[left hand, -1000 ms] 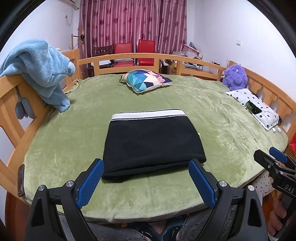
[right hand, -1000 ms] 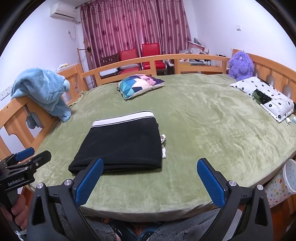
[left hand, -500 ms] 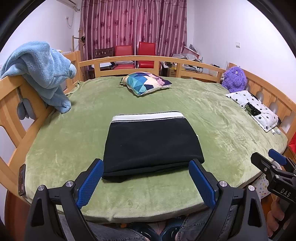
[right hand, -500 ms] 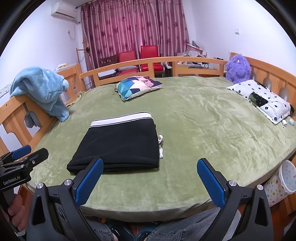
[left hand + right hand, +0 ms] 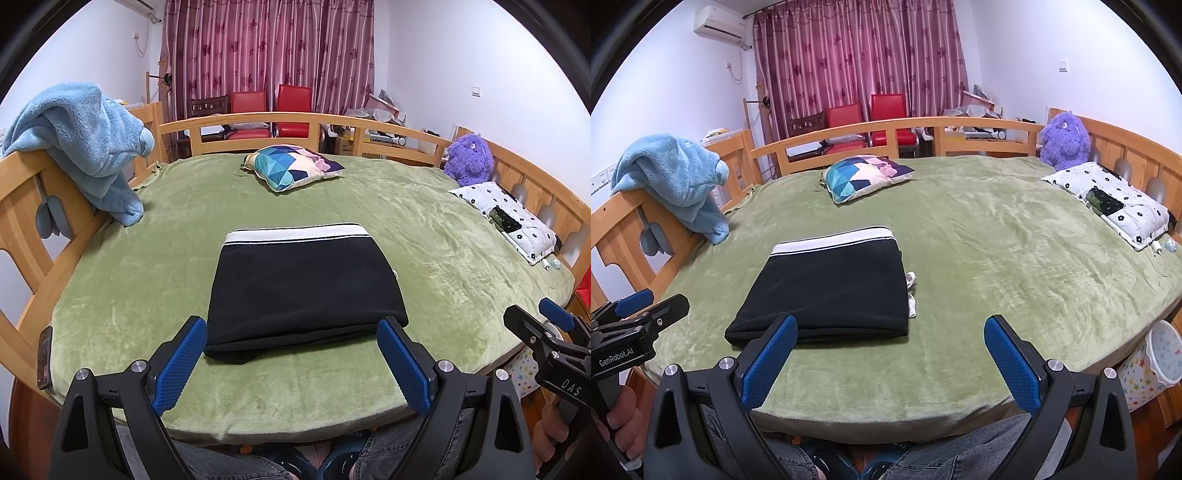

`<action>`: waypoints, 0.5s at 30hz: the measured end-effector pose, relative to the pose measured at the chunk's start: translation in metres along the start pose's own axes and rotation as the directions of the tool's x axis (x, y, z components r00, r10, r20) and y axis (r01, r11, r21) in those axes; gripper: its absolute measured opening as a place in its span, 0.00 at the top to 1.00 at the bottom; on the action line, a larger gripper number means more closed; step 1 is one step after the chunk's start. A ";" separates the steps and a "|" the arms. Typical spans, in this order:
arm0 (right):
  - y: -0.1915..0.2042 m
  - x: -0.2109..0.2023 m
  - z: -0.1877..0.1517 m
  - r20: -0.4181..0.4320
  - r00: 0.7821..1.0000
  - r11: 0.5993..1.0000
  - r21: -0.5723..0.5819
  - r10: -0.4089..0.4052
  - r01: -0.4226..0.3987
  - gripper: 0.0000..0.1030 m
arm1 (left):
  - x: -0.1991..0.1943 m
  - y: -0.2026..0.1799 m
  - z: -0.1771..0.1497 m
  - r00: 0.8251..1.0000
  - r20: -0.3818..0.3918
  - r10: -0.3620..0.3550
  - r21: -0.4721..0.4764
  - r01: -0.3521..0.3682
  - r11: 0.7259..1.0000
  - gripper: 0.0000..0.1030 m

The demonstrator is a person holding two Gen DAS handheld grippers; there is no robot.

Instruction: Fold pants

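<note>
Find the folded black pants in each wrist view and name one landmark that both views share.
Left wrist: folded black pants centre, between the open fingers.
Right wrist: pants left of centre, above the left finger.
Shared landmark: purple plush toy far right, by the rail.

Blue blanket [image 5: 86, 147] on bed rail [image 5: 22, 173]; patterned cushion [image 5: 291, 166]; purple plush [image 5: 469, 158].

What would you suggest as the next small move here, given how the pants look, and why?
Probably just draw both grippers back and finish. The black pants already lie in a compact folded rectangle on the green blanket, white waistband at the far edge. The left gripper and right gripper are both open, hold nothing and sit short of the fabric.
</note>
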State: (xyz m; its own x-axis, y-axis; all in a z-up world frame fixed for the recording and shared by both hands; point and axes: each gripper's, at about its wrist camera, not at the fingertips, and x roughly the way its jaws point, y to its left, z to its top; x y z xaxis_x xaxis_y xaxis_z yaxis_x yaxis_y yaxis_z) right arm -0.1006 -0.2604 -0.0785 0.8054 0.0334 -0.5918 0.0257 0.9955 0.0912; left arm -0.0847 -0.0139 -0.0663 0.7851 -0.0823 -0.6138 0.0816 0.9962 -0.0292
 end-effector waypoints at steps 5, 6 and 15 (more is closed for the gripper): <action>0.002 -0.002 0.001 0.003 1.000 1.000 0.005 -0.005 0.005 0.03 | -0.002 0.000 0.000 1.000 0.002 0.002 -0.007 -0.002 1.000 0.09; 0.001 -0.001 0.001 0.002 1.000 1.000 0.004 -0.006 0.006 0.03 | -0.001 0.001 0.000 1.000 0.002 0.004 -0.005 -0.004 1.000 0.09; 0.002 -0.003 0.002 0.005 1.000 1.000 0.008 -0.013 0.013 0.03 | -0.004 -0.001 0.001 1.000 0.003 0.007 -0.012 -0.007 1.000 0.09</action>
State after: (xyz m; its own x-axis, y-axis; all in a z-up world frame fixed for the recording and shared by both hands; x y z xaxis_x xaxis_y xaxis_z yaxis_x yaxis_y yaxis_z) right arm -0.1014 -0.2585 -0.0750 0.8077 0.0198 -0.5893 0.0408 0.9952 0.0894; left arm -0.0878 -0.0147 -0.0632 0.7873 -0.0750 -0.6120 0.0685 0.9971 -0.0341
